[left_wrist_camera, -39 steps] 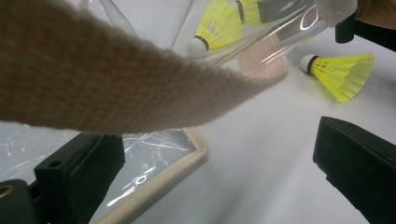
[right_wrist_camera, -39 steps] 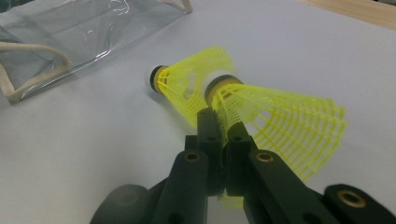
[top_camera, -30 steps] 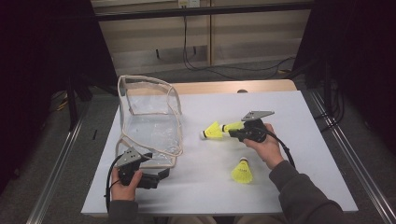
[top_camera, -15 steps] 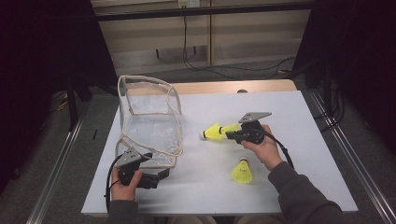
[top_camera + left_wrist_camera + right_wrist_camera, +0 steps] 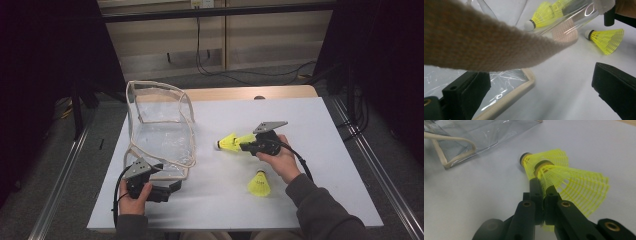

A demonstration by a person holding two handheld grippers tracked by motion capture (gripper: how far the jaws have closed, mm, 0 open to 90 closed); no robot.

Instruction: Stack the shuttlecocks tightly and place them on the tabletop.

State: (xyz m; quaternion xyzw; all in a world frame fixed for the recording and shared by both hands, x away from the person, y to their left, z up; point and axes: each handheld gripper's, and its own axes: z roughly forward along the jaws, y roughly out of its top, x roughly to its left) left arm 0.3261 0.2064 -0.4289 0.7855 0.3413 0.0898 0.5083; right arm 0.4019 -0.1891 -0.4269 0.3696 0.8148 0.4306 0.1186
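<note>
White table [image 5: 325,150], shuttlecocks [image 5: 232,142] cork-leftward.

Both grippers are black: the left gripper [image 5: 172,189] at the lower left of the high view, the right gripper [image 5: 243,146] near its centre, each topped by a grey three-cornered plate and trailing a black cable. The right forearm wears a dark grey sleeve [image 5: 325,212]. In the right gripper view, brass-coloured rivets dot the jaw links.

Bag [image 5: 162,137]: clear glossy plastic, crinkled, trimmed with woven beige cloth strap [image 5: 474,42]. Shuttlecocks [image 5: 564,176]: yellow plastic mesh skirts. Table [image 5: 320,130]: smooth matt white. Jaws: matt black plastic.
</note>
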